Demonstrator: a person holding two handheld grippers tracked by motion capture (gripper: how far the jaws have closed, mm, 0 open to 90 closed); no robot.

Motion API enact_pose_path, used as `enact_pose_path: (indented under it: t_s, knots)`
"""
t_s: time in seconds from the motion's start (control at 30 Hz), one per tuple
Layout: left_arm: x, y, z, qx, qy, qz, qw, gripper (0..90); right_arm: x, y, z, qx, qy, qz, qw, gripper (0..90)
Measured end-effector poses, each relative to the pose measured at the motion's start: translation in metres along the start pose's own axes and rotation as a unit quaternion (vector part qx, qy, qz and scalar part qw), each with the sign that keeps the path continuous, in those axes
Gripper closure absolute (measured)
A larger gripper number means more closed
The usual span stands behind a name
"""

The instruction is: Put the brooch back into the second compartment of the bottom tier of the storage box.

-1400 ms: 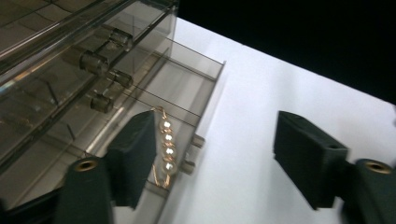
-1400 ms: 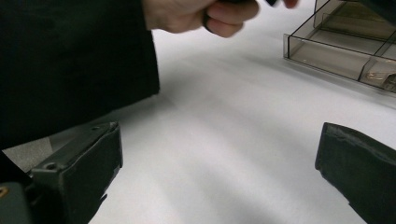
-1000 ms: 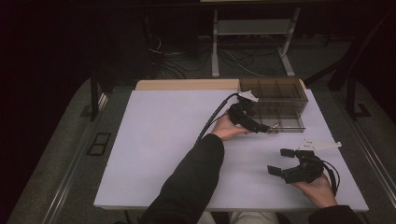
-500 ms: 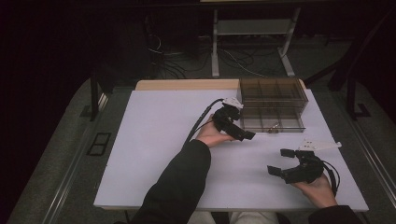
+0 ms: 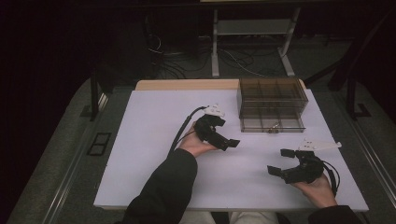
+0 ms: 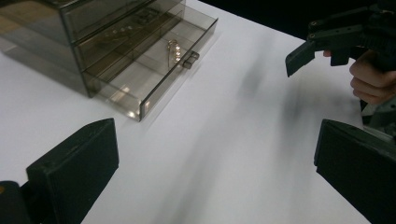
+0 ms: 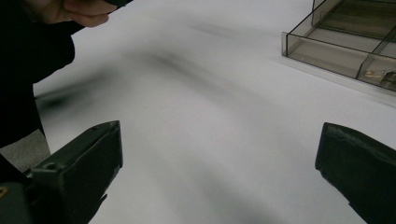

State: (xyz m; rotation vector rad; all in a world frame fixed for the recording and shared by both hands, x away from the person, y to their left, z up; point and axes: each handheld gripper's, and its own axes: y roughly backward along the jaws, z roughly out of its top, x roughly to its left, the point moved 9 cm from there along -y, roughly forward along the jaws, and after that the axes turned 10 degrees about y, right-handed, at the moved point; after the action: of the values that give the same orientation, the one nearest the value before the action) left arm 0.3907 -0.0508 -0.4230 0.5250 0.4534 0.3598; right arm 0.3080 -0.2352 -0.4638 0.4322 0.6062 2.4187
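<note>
Small metal item (image 6: 174,49) in the pulled-out drawer (image 6: 154,74) is too blurred to identify.

White table top (image 5: 154,154) sits on a wooden board whose edge peeks out at the back (image 5: 187,84). Behind it there's a metal desk frame (image 5: 252,42) and a tangle of cables (image 5: 173,60) on the grey floor. Small black plate (image 5: 99,143) lies on the floor left of the table.

Smoky brown clear drawer box (image 5: 272,103), white table (image 5: 154,140), seemingly gold trinket (image 6: 174,49).
</note>
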Motion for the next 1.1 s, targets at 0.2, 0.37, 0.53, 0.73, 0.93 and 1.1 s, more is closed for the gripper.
enact_pose_path:
  t_s: [0.2, 0.37, 0.53, 0.73, 0.93, 1.1]
  knots:
    - [-0.001, 0.018, -0.011, -0.008, 0.002, 0.008, 0.9999, 0.0, 0.001, 0.0, 0.0, 0.002, -0.003, 0.0, 1.0, 0.5]
    - [-0.001, 0.03, -0.022, -0.015, 0.007, 0.016, 0.9997, 0.0, 0.0, 0.0, 0.0, 0.001, -0.001, -0.002, 1.0, 0.5]
    - [-0.001, 0.042, -0.031, -0.023, 0.008, 0.024, 0.9994, 0.0, 0.0, -0.001, 0.0, 0.001, 0.001, -0.003, 1.0, 0.5]
    - [-0.005, 0.053, -0.039, -0.033, 0.011, 0.027, 0.999, 0.0, 0.0, -0.001, -0.001, 0.001, 0.001, -0.003, 1.0, 0.5]
    - [-0.004, 0.062, -0.057, -0.041, 0.024, 0.035, 0.9983, 0.0, 0.0, -0.001, -0.001, 0.001, 0.002, -0.004, 1.0, 0.5]
    - [0.0, 0.072, -0.071, -0.053, 0.034, 0.046, 0.997, 0.0, 0.0, -0.001, -0.001, 0.001, 0.001, -0.005, 1.0, 0.5]
